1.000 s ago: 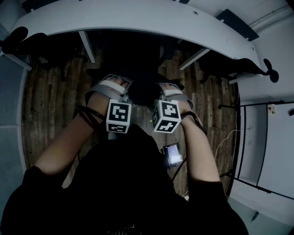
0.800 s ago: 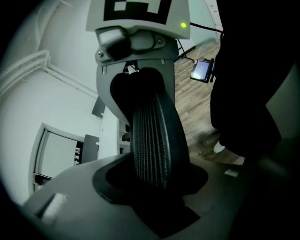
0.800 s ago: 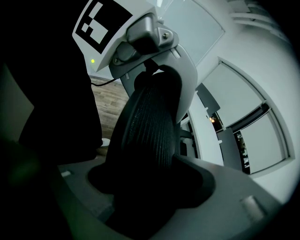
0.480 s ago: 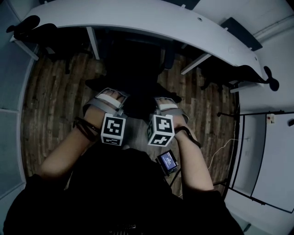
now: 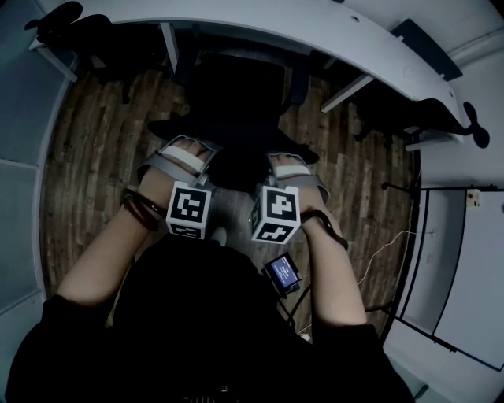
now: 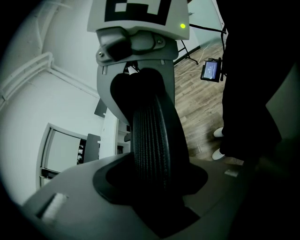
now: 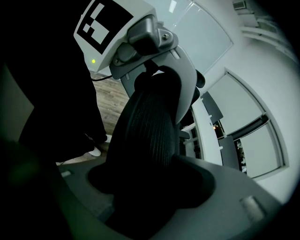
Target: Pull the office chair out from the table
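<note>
Table (image 5: 260, 20): far edge cut off at the top. Chair (image 5: 240, 86): black, seat and base lost in shadow, front at the table's edge. Left claw (image 5: 187, 148) and right claw (image 5: 287, 163) each clamp its backrest rim. Chair now further out than before.

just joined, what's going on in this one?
A person holds a gripper in each hand. The left gripper and the right gripper are both clamped on the top edge of the mesh backrest of the black office chair. The chair stands on the wood floor, just in front of the white table.
</note>
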`<state>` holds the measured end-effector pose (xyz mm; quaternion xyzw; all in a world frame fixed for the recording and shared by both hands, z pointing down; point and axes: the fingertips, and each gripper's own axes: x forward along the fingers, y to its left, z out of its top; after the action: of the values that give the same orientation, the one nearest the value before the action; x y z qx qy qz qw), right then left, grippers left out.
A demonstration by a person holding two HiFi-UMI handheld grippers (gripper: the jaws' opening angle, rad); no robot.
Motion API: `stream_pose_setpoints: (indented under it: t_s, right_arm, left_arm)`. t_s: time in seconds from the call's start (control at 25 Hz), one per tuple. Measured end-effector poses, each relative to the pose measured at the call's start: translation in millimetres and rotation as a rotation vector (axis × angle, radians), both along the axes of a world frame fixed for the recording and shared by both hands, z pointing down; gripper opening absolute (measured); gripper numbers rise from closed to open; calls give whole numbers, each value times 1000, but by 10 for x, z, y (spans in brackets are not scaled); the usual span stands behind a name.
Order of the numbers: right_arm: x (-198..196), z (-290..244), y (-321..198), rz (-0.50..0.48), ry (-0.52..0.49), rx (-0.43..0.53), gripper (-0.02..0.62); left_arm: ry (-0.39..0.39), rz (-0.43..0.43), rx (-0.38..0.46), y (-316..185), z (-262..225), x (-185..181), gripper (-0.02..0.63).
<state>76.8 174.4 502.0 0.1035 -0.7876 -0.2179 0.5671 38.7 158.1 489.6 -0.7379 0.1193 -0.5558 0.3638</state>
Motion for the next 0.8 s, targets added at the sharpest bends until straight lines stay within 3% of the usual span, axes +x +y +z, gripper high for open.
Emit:
stream_pose_setpoints:
  t_s: [0.52,0.72,0.8]
  right_arm:
    - [-184,-62,472,41,2,1,304]
    - [-379,-277,721,56,-62,33,304]
    - [-406,-535,893,91,-174,-3,304]
  left_arm:
    - [13,43,-40,494,-59,-194,222]
    - [60,82,-189,798,-126,-387,229]
    - [157,90,-288,992,-353,-412,252]
